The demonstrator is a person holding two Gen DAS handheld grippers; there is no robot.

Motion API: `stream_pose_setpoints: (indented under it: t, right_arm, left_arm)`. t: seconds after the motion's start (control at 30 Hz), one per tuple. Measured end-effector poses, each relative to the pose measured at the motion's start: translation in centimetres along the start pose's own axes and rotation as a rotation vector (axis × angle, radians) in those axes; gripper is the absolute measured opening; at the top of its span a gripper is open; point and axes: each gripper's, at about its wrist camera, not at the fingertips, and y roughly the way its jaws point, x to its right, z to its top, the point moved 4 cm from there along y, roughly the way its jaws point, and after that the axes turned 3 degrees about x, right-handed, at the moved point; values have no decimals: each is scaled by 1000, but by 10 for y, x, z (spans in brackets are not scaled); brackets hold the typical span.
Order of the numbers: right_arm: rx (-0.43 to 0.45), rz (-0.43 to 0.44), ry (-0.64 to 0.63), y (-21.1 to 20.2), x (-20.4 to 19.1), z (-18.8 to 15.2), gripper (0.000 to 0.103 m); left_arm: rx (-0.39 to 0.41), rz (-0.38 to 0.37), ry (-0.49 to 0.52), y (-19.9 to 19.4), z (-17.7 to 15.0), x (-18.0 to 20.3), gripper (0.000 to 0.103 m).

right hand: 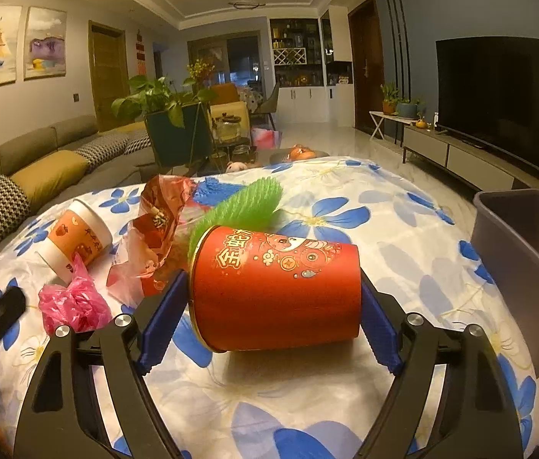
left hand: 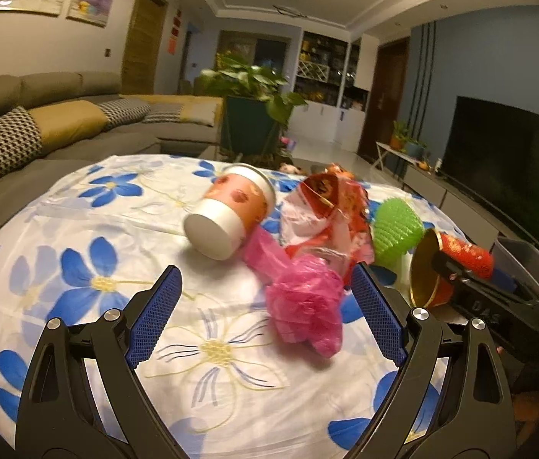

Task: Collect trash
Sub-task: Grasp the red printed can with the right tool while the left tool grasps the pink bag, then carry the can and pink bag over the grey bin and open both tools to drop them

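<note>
- The right gripper [right hand: 271, 298] is clamped on a red paper cup [right hand: 275, 287], which is held on its side, gold-rimmed mouth toward the left, with a blue pad pressed against each end.
- The left gripper [left hand: 265, 306] has its jaws spread wide apart, holding nothing; a crumpled pink plastic bag [left hand: 304, 298] lies on the cloth between its fingertips, nearer the right pad.
- An orange-and-white paper cup [left hand: 227, 214] lies tipped over just beyond the pink bag, its base toward the camera.
- A red crinkled wrapper [left hand: 327, 206] sits beside that cup, with a green spiky piece [left hand: 397, 229] just to its right.
- All the trash rests on a white tablecloth with blue flowers [left hand: 90, 237].
- A grey bin [right hand: 533, 252] stands at the table's right edge, near the held red cup.
</note>
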Motion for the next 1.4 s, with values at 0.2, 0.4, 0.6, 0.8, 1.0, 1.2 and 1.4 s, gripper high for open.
stream_pose_setpoints:
  t: [0.2, 0.4, 0.6, 0.8, 1.0, 1.2, 1.4]
  right_arm:
    - [40, 0, 13, -24, 15, 0, 81]
    - [66, 7, 4, -41, 22, -3, 81]
    - [78, 20, 7, -52, 27, -3, 81]
    - [105, 26, 8, -66, 30, -2, 81]
    - [144, 21, 16, -84, 39, 5, 81]
    - [196, -3, 26, -105, 53, 13, 81]
    - [251, -47, 34, -128, 74, 21, 81]
  left_arm:
    - [-41, -24, -4, 17, -2, 3, 85]
    - [-124, -86, -26, 37, -8, 5, 64]
    - [-167, -142, -36, 43, -16, 9, 35]
    - [-126, -128, -28, 27, -17, 11, 28]
    - [-43, -135, -39, -5, 1, 12, 28]
    - [31, -163, -10, -33, 22, 31, 28]
    - [58, -214, 24, -45, 33, 61, 28]
